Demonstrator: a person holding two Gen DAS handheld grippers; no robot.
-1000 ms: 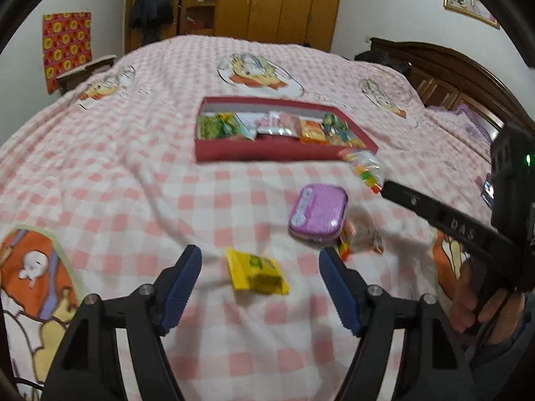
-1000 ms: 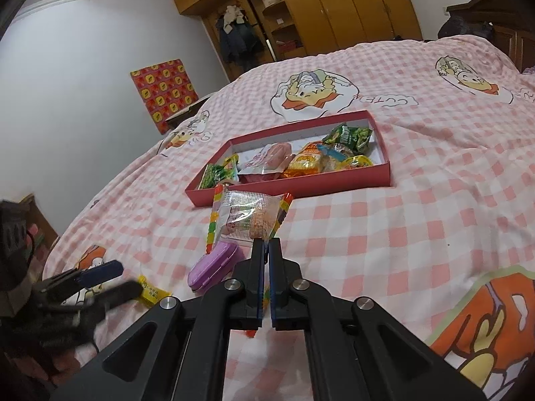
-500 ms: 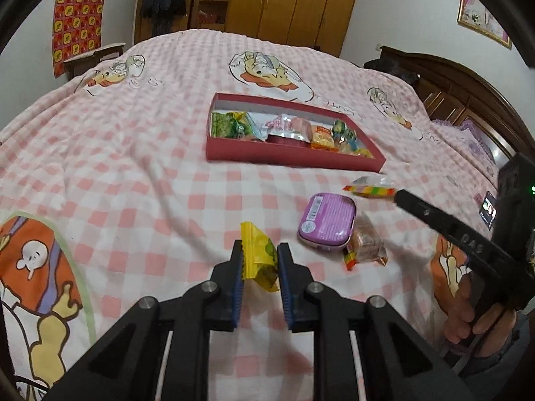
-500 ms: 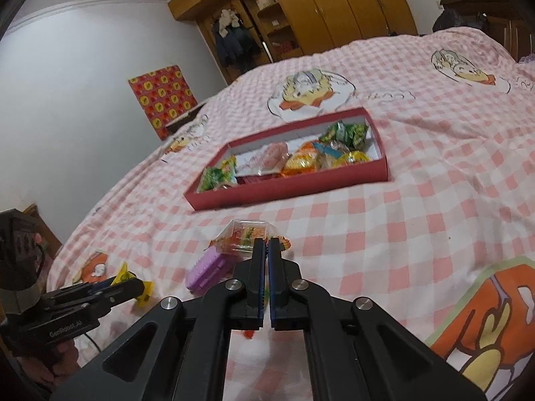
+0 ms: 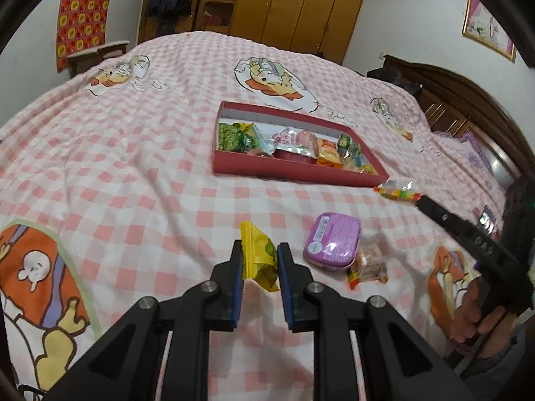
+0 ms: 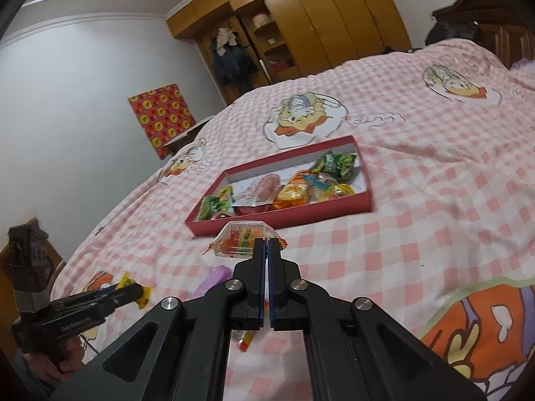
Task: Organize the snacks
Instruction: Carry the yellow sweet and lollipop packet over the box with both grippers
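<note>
Pink checked bedspread [image 5: 133, 173], red tray [image 5: 287, 171] mid-bed, clear room w/ both sides.

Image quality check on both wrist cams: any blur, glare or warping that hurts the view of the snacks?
Left wrist: strong fisheye bend, dark corner vignette; yellow snack packet sharp in the left tongs; the far gummy pack slightly soft. Right wrist: same warping; clear gummy pack in the right tongs shows mild glare; red box readable. Flat, even indoor light in both.

A wooden wardrobe [image 5: 301, 10] stands beyond the pink checked bedspread [image 5: 133, 153].
</note>
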